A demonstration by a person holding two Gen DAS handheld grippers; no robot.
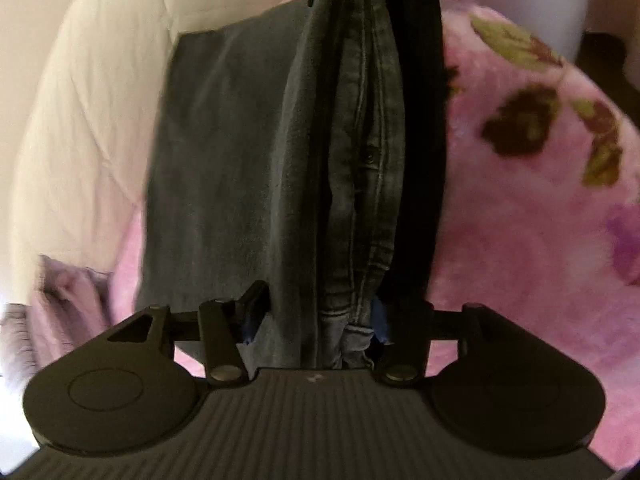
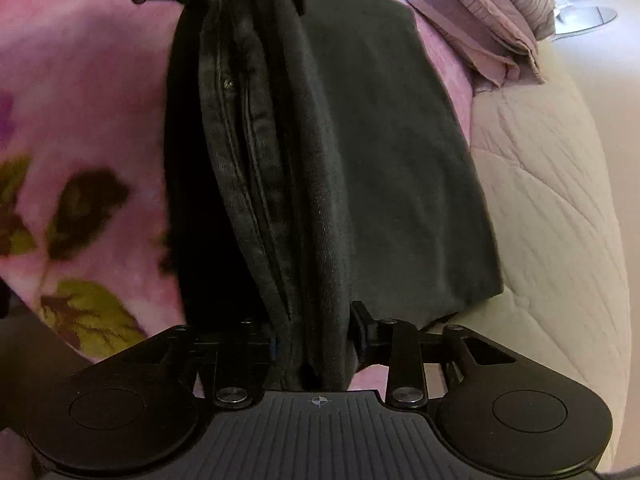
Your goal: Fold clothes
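two grippers hold one pair of dark grey jeans (image 1: pixel 360 168) between them, the denim bunched into a thick ridge of seams and folds that runs up the middle of both frames. in the left wrist view our left gripper (image 1: pixel 320 316) has its jaws set around the near end of that ridge, with cloth filling the gap between them; we cannot tell whether the pads press on it or only flank it. in the right wrist view our right gripper (image 2: pixel 316 340) stands the same way on the other end of the jeans (image 2: pixel 256 168), denim between its jaws, and again the grip itself is hard to judge. each view shows the other gripper's dark frame at the top edge, at the far end of the ridge.

from the ridge a flat panel of the same cloth spreads out, to the centre left in the left view and to the centre right in the right view, lying on a pink flowered blanket (image 1: pixel 528 208). beyond the blanket we see a pale quilted cover (image 1: pixel 96 92), and a folded mauve cloth (image 2: pixel 492 24) sits in the upper right of the right view.
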